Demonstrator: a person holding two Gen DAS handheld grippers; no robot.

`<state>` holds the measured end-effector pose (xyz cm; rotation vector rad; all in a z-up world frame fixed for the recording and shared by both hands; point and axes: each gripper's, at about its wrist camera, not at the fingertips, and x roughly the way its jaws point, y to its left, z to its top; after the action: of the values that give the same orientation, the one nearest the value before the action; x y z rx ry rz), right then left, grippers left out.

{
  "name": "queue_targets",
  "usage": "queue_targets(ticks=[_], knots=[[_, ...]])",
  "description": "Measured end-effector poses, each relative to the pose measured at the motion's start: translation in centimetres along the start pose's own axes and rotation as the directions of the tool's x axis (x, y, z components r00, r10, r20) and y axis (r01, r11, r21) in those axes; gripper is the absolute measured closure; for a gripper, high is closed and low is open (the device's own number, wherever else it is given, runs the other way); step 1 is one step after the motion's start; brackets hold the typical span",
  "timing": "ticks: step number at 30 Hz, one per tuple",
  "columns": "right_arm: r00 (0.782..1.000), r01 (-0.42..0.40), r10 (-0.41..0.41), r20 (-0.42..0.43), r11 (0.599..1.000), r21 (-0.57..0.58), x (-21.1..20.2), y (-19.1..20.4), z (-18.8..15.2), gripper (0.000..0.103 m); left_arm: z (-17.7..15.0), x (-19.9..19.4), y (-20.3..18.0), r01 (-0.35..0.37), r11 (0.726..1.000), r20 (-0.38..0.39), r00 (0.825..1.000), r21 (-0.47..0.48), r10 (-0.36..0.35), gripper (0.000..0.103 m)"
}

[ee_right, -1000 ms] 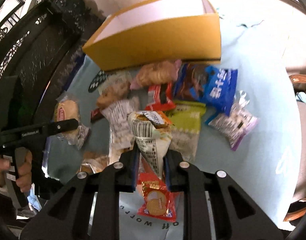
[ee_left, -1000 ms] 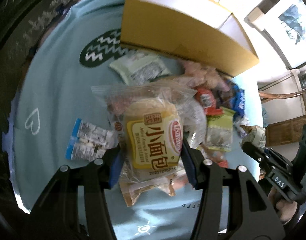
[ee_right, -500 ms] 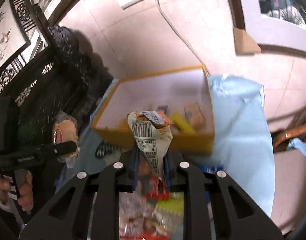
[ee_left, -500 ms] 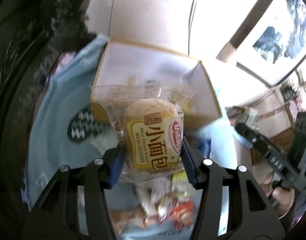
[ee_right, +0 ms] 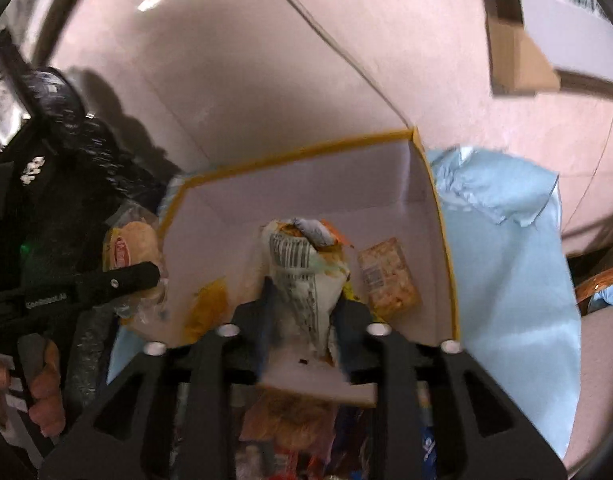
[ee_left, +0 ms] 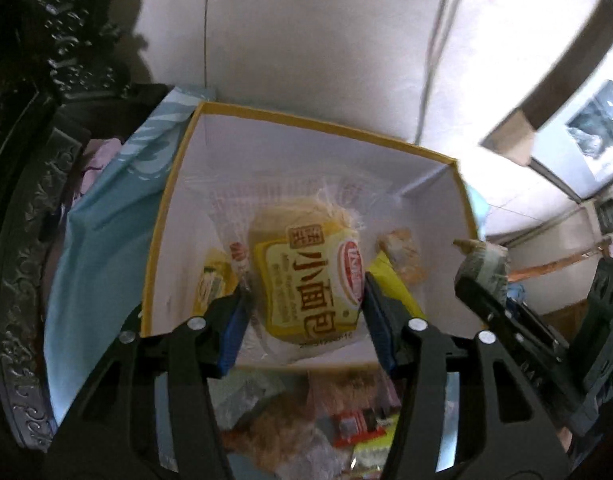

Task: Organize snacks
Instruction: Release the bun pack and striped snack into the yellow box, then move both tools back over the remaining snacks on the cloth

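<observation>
Hovering both tongs over the box (ee_left: 166, 216) to drop snacks in. Left gripper (ee_left: 304, 312) has just been widening — bun (ee_left: 306, 276) between its pads, contact unclear; label "小面包". Right gripper (ee_right: 302, 312) also just widened — barcoded pack (ee_right: 302, 276) between its pads, grip uncertain.

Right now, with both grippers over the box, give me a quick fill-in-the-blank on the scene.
1. The left gripper is around the bread packet, whose label is ___.
2. The right gripper is around the cone packet, printed with a black ___.
3. The box with the yellow rim is ___ inside.
Missing: yellow; barcode; white.
Both grippers' jaws have just been opening, with the packets between them.
</observation>
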<state>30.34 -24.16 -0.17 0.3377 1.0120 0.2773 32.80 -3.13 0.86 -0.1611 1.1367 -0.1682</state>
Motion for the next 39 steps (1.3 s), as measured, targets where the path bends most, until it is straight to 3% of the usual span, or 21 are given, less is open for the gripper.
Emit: queue_targets(ticks=[1,2,3,8,19,31,39], knots=[[0.999,0.033,-0.033,-0.009,0.999,0.031,0.6,-0.4,0.0,0.05,0.5,1.0,0.0,-0.066,0.998,-0.004,0.998,-0.002,0.066,0.016],[0.999,0.053,-0.053,-0.003,0.997,0.056,0.8,-0.7,0.1,0.044,0.8,1.3,-0.1,-0.103,0.995,-0.004,0.995,-0.001,0.103,0.012],[0.998,0.053,-0.054,0.014,0.995,0.08,0.6,-1.1,0.0,0.042,0.9,1.6,-0.2,-0.144,0.99,-0.003,0.99,0.01,0.144,0.012],[0.999,0.014,-0.016,0.027,0.997,0.081,-0.7,-2.1,-1.0,0.04,-0.2,0.2,0.2,-0.119,0.991,0.026,0.993,0.057,0.117,0.012],[0.997,-0.015,0.012,0.07,0.999,0.041,-6.6,-0.8,-4.3,0.04,-6.1,-5.4,3.8,-0.127,0.992,0.019,0.992,0.017,0.127,0.012],[0.998,0.015,-0.014,-0.064,1.0,0.01,-8.6,-0.5,-13.8,0.04,-16.6,-5.9,6.9,-0.163,0.987,-0.091,0.982,0.0,0.162,0.012],[0.992,0.027,-0.026,-0.127,1.0,0.007,-9.0,-0.6,-17.9,0.04,-20.6,-5.0,9.8,-0.196,0.98,-0.152,0.97,-0.032,0.189,0.012]])
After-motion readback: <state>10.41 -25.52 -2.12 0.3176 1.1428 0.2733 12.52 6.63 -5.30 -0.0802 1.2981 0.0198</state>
